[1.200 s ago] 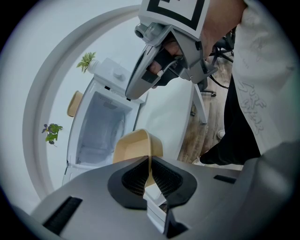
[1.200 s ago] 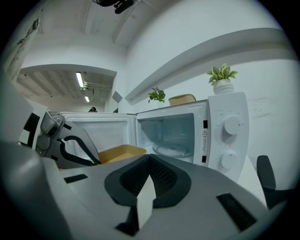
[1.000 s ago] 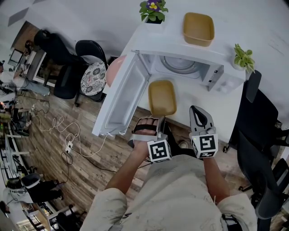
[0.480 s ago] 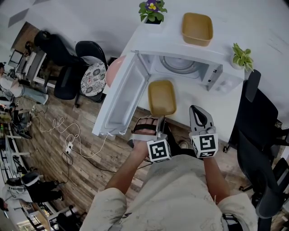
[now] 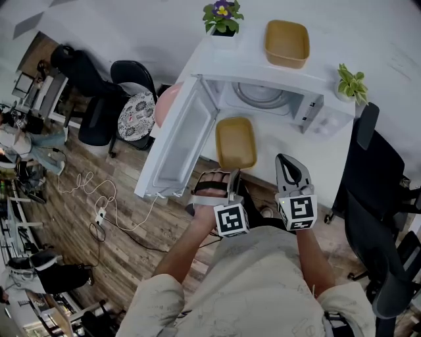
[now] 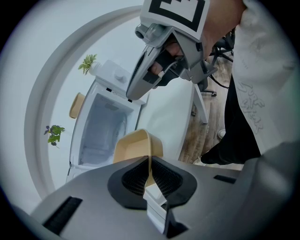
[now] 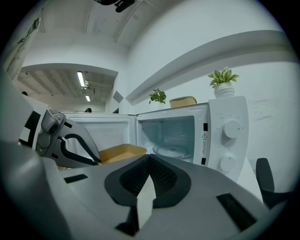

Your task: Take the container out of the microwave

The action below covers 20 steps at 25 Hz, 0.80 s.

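The white microwave [image 5: 263, 79] stands with its door [image 5: 181, 141] swung open to the left; inside only the glass turntable [image 5: 262, 96] shows. A tan rectangular container [image 5: 236, 141] is outside the cavity, over the white table in front of the opening. My left gripper [image 5: 235, 175] is shut on its near rim, and the thin tan wall sits between the pads in the left gripper view [image 6: 150, 161]. To the right of the container, my right gripper [image 5: 285, 159] is shut and holds nothing; its own view [image 7: 149, 161] faces the open microwave [image 7: 173, 133] and the container [image 7: 121, 152].
A second tan container [image 5: 287, 43] sits on top of the microwave, with a purple-flowered plant [image 5: 223, 17] to its left and a green plant [image 5: 352, 84] to its right. Black office chairs [image 5: 378, 197] stand at the right, more chairs [image 5: 108, 99] at the left.
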Each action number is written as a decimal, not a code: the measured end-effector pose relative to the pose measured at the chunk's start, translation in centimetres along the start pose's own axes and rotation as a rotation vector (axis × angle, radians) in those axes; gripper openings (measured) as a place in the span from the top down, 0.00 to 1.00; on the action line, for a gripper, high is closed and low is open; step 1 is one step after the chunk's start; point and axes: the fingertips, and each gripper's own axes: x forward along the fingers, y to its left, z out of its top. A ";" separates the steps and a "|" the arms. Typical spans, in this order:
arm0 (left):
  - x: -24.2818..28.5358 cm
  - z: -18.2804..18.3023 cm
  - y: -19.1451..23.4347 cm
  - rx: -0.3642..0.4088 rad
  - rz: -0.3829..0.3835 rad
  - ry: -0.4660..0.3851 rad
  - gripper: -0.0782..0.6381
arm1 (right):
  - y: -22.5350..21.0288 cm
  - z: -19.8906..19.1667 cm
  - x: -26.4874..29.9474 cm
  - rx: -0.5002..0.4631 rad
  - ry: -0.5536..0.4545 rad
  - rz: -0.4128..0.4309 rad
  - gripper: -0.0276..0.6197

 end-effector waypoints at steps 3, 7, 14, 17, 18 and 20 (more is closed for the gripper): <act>0.1 0.0 0.2 0.005 0.010 0.001 0.85 | 0.0 -0.1 0.0 -0.001 0.003 0.000 0.93; -0.1 0.0 0.5 0.011 0.021 0.001 0.85 | 0.0 0.0 -0.1 -0.003 0.004 -0.001 0.93; -0.1 0.6 0.6 0.006 0.021 -0.012 0.85 | -0.3 -0.4 -0.5 -0.004 0.010 -0.008 0.93; -0.1 0.7 0.4 0.009 0.017 -0.011 0.85 | -0.5 -0.5 -0.7 0.000 0.009 -0.011 0.93; -0.1 0.7 0.4 0.009 0.017 -0.009 0.85 | -0.5 -0.5 -0.7 -0.001 0.009 -0.012 0.93; -0.2 0.7 0.4 0.011 0.019 -0.009 0.85 | -0.4 -0.4 -0.8 -0.016 0.011 -0.013 0.93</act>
